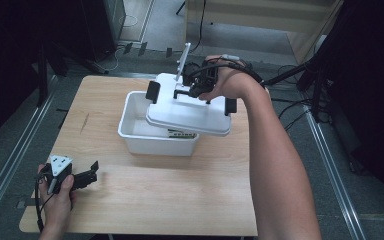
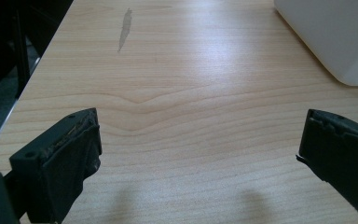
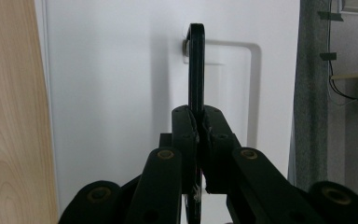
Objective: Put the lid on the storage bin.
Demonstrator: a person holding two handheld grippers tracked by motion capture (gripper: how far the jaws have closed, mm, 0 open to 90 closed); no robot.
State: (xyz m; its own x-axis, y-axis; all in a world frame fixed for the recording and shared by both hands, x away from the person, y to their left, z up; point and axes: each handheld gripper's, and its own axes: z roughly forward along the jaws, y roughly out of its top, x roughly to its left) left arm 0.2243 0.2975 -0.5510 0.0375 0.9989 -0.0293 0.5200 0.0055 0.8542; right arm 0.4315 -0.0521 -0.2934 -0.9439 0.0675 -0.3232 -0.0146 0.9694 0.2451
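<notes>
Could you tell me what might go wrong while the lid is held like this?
1. The right gripper pinches only the thin black handle, so the tilted white lid could swing or slip.
2. The lid hangs above the white bin; dropped, it could strike the rim.
3. The left gripper rests open, far away, steadying nothing.

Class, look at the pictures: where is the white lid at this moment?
In the high view the white lid hangs tilted above the white box's right side, mid-table, held by its black handle in the right tongs.
</notes>
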